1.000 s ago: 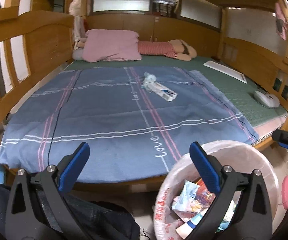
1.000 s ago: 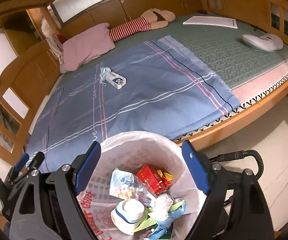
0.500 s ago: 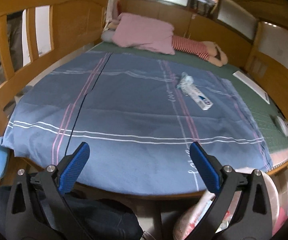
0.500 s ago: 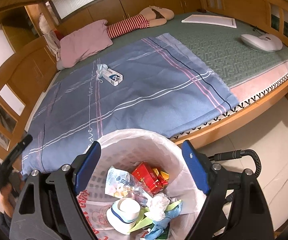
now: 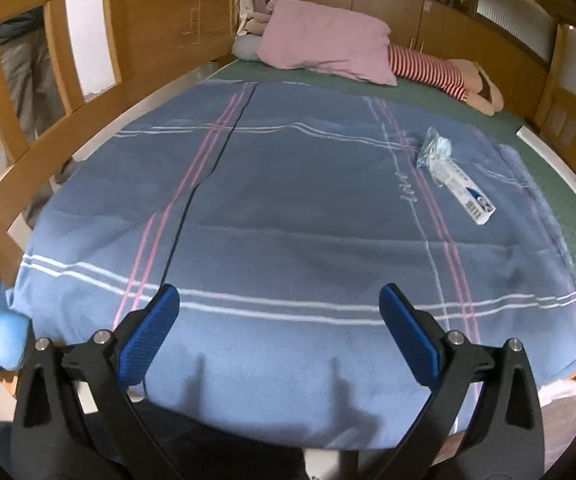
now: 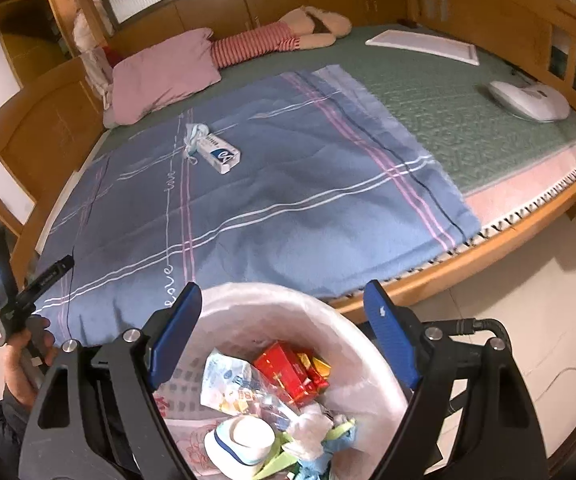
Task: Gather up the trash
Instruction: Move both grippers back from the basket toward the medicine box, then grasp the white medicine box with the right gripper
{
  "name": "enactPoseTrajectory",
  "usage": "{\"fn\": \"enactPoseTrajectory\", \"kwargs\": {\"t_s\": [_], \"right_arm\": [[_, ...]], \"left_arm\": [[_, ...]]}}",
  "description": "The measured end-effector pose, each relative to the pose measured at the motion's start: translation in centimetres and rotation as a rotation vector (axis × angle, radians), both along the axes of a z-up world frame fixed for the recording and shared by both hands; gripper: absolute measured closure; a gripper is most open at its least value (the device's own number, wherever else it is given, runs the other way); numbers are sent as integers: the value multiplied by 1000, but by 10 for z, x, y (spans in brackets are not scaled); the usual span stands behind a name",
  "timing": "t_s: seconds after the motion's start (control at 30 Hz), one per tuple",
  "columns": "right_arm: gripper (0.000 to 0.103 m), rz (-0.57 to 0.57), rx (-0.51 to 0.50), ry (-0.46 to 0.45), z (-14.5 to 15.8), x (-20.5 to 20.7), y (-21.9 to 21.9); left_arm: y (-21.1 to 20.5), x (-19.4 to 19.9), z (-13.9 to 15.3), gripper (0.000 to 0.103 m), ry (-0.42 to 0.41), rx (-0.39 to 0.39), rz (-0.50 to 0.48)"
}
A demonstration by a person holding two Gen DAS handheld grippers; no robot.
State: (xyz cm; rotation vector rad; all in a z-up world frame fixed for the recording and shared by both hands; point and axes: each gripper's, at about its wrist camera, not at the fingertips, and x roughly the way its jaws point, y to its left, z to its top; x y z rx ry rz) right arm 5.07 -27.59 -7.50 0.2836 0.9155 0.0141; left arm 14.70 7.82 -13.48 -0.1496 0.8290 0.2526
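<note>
**Left claw swings from bin to bed**

The left claw (image 5: 279,330), spread and empty, now faces the blue blanket (image 5: 288,220); a second ago the bin sat under its right finger, so a fresh pickup looks begun; the white carton (image 5: 468,196) and crumpled mask (image 5: 434,148) lie touching at two o'clock, well apart from it; the right claw (image 6: 284,316) hovers spread over the trash bin (image 6: 368,344), nearly unmoved.

Trash bin (image 6: 372,344): lower part cut off by the right-wrist picture's bottom edge — in the left-wrist view only a pale sliver shows.
Doll (image 5: 448,74): upper half hidden under the pink pillow (image 5: 328,46).
Box print (image 6: 220,152): too small to read.
Bystander (image 5: 28,64): only trousers, behind the bed rail (image 5: 100,92).
Blanket's near edge (image 5: 248,408): blurred.
</note>
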Motion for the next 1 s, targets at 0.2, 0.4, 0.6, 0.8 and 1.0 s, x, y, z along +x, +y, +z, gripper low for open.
{"fn": "enactPoseTrajectory", "kwargs": {"t_s": [0.2,0.4,0.6,0.8,1.0], "right_arm": [[19,111,63,28,6,55,17],[16,227,-18,102,-14,150,61],[16,260,-95,129,-53,266,105],[16,171,-51,203,-104,376,123],[16,196,-136,261,-136,402,149]], "left_arm": [[-7,48,17,3,-9,32,-5],[-18,69,-18,3,88,131,-81],[9,71,-21,3,71,-71,-27],[26,79,-33,3,108,-140,40],[32,83,-37,3,125,-134,70]]}}
